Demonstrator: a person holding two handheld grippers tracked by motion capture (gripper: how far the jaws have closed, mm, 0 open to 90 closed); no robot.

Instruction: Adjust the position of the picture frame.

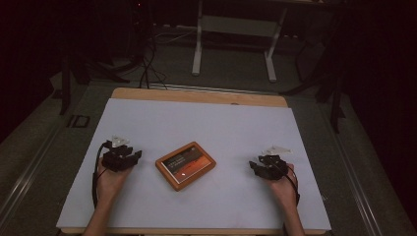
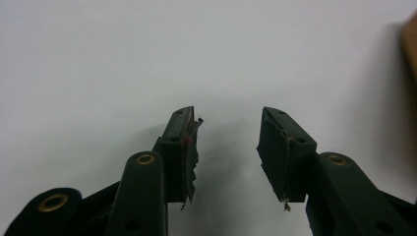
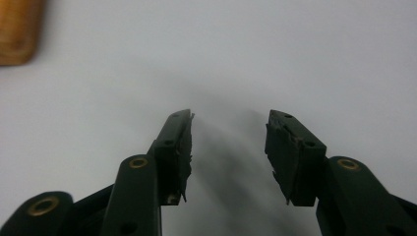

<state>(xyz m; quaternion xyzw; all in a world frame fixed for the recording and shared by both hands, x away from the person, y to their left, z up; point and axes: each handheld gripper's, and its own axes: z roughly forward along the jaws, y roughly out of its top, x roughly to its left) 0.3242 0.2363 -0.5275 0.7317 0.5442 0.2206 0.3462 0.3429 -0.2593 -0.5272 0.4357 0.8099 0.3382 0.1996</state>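
White surface (image 1: 211, 123) carries the flat orange wood-framed tablet (image 1: 186, 165) at centre frame, nearer your left gripper (image 1: 129, 158) than your right gripper (image 1: 255, 166), both open and empty.

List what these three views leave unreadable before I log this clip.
- Print on the flat orange wood-framed box: too small in the high view.
- Same box: cut by the frame edge in both gripper views, blurred.
- Open left gripper and right gripper: pad wear unclear.
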